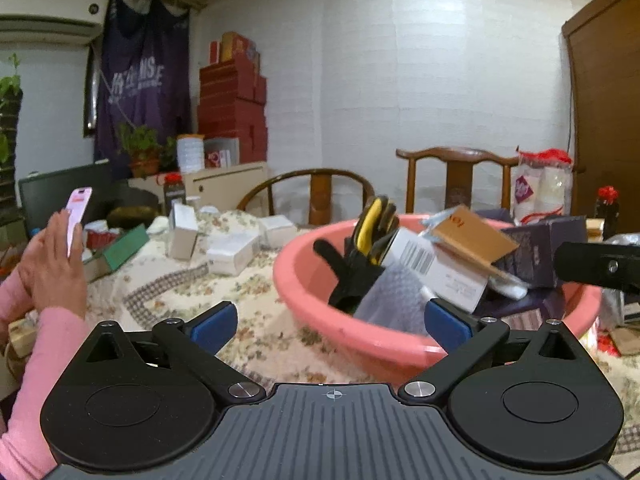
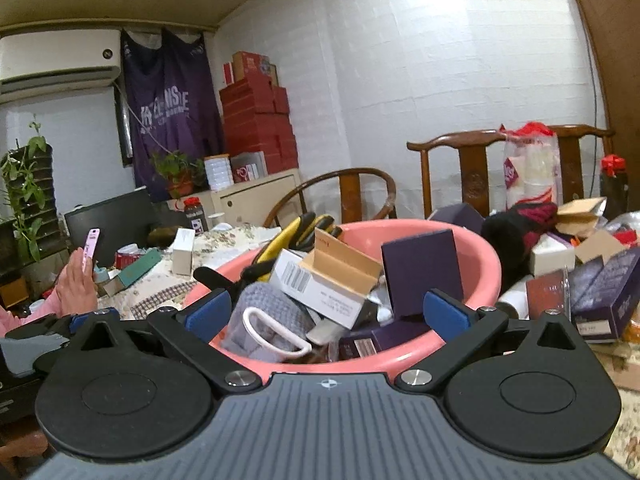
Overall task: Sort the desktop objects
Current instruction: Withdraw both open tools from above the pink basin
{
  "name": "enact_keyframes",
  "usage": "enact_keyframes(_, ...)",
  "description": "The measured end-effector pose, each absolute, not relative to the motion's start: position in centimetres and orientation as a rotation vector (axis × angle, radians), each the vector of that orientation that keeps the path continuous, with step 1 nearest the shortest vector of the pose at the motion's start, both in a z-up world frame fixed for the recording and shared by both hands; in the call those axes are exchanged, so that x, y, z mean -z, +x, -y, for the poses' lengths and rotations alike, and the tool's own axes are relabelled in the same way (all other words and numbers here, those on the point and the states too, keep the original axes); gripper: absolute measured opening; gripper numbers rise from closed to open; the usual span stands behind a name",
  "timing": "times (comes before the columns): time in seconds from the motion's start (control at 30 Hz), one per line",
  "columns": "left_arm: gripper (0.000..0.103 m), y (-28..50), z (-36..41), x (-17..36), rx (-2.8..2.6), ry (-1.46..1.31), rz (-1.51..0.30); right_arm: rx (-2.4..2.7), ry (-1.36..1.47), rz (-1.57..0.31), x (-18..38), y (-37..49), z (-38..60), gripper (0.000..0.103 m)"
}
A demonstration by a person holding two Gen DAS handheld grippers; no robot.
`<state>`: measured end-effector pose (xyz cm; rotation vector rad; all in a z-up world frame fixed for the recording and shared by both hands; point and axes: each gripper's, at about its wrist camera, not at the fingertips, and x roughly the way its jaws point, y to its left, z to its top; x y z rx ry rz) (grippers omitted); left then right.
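My left gripper [image 1: 330, 326] and right gripper [image 2: 326, 314], both spread empty, face the pink basin [image 2: 486, 264]; barcode-labelled white box [image 2: 320, 280] text unreadable.

A lived-in home: floral-clothed table [image 1: 256, 320], wooden chairs [image 1: 456, 176], wall air conditioner [image 1: 52, 8]

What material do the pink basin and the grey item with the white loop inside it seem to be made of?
Pink basin: probably plastic, with a smooth, slightly glossy, evenly coloured wall. Grey item: seemingly knitted or woven fabric, matte and visibly textured; its white loop's material is unclear.
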<state>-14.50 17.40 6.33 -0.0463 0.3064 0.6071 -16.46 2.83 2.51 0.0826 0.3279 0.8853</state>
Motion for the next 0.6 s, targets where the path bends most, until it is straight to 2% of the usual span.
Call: enact_keyframes(0.6,0.103,-15.5,-17.8,-3.1,-0.601,-0.096,-0.38,-0.81,0.036,-0.376,-0.5,-16.7,-3.9,0.102)
